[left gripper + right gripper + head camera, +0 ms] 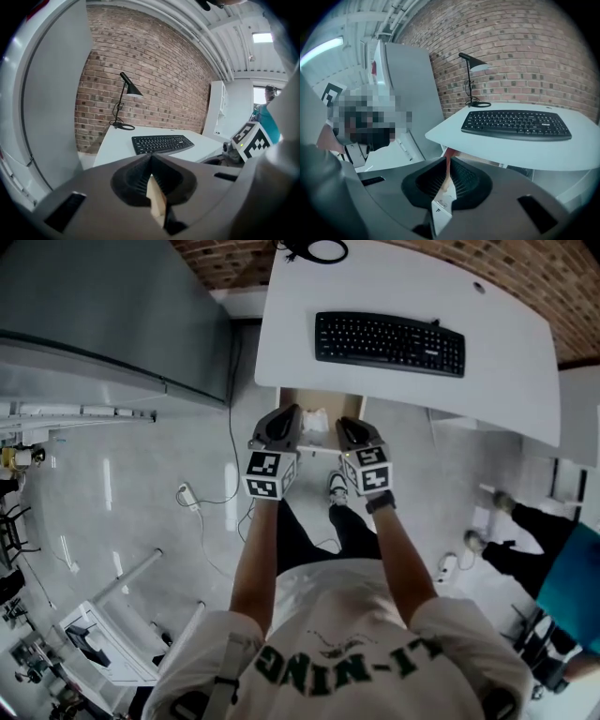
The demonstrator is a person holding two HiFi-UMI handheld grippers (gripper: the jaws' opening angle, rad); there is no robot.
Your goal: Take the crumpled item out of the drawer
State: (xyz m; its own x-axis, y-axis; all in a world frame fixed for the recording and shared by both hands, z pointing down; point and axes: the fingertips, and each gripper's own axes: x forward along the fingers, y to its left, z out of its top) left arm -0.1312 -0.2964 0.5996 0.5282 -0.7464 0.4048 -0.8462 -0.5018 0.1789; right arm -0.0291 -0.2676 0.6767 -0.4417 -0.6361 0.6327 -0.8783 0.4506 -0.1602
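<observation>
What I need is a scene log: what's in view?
desk: one, white, by brick wall
keyboard: one, black, on desk
lamp: one, black, desk's far edge
drawer: one, wood-toned, open under desk
crumpled item: one, white, inside drawer
cabinet: one, grey, left of desk
power strip: one, white, on floor
other person: one, teal top, far right
left gripper: one, grey, jaws shut, seemingly on drawer's edge
right gripper: one, grey, jaws shut, seemingly on drawer's edge
</observation>
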